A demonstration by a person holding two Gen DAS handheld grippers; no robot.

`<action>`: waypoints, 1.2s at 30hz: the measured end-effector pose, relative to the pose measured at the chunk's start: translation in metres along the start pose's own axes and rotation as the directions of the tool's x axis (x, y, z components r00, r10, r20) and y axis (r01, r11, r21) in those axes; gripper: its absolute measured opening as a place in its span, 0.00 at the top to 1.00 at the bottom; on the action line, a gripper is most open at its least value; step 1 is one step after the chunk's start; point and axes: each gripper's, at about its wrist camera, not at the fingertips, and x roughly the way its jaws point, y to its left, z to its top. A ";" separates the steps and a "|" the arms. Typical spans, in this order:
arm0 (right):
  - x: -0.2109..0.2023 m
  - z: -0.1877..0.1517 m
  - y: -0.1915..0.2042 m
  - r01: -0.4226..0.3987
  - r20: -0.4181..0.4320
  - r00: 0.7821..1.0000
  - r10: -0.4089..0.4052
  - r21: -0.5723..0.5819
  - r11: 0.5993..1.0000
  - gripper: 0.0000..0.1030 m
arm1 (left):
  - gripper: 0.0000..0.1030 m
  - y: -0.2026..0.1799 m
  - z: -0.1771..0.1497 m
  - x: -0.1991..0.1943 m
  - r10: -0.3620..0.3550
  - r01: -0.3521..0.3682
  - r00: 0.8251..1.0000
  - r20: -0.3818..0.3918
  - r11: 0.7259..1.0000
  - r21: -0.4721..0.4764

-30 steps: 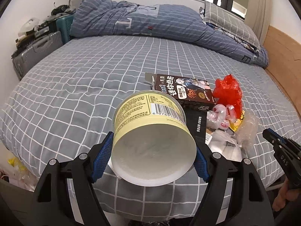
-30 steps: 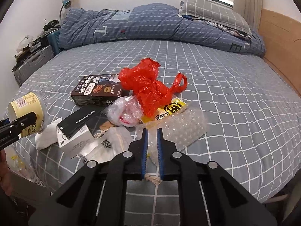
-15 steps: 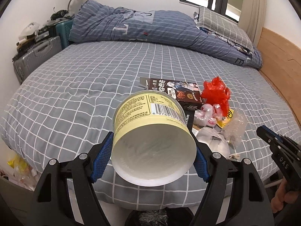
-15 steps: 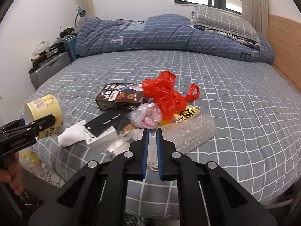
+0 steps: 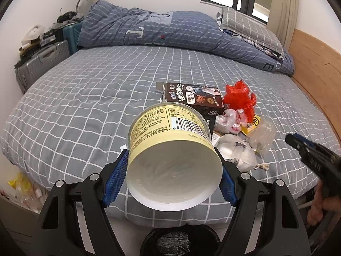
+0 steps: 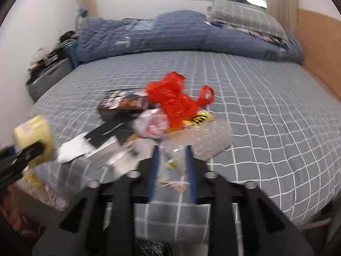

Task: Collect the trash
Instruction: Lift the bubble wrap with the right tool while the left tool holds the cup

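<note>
Here, one bed (image 5: 89, 98) with a grey checked sheet carries a small heap of trash near its front edge: one dark printed box (image 5: 192, 96), one crumpled red plastic bag (image 5: 239, 97), one clear bag with pink inside (image 5: 229, 120), one yellow wrapper (image 5: 253, 122), one sheet of bubble wrap (image 5: 263, 135), one white packet (image 5: 236, 151) and one short piece of string (image 5: 261, 166). One black-lined trash bin (image 5: 177, 243) stands on the floor below the bed's edge.

The left claw (image 5: 173, 179) is clamped on one pale yellow tub (image 5: 170, 149), a blue pad pressed to each side, its open mouth facing the camera; the tub hangs over the bed's edge, above the bin.

The right claw (image 6: 172, 166) has just been opening; its jaws stand partly apart and grip nothing. The blurred right view shows the bubble wrap and string beyond its tips.
</note>
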 end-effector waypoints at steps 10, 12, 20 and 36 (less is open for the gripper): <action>0.078 0.017 -0.013 0.075 -0.121 0.991 -0.064 0.089 0.993 0.38 | 0.28 0.012 0.008 0.028 0.015 -0.016 1.000 -0.025 1.000 -0.022; 0.091 0.017 -0.016 0.084 -0.147 0.987 -0.068 0.107 0.991 0.37 | 0.28 0.011 0.008 0.032 0.015 -0.015 0.999 -0.031 1.000 -0.018; 0.111 0.011 -0.023 0.065 -0.220 0.975 -0.032 0.143 0.988 0.59 | 0.28 0.012 0.007 0.038 0.013 -0.013 0.999 -0.039 1.000 -0.014; 0.043 0.008 -0.014 0.068 -0.084 0.995 -0.062 0.070 0.995 0.82 | 0.28 0.005 0.003 0.034 -0.002 0.002 0.999 -0.036 1.000 0.002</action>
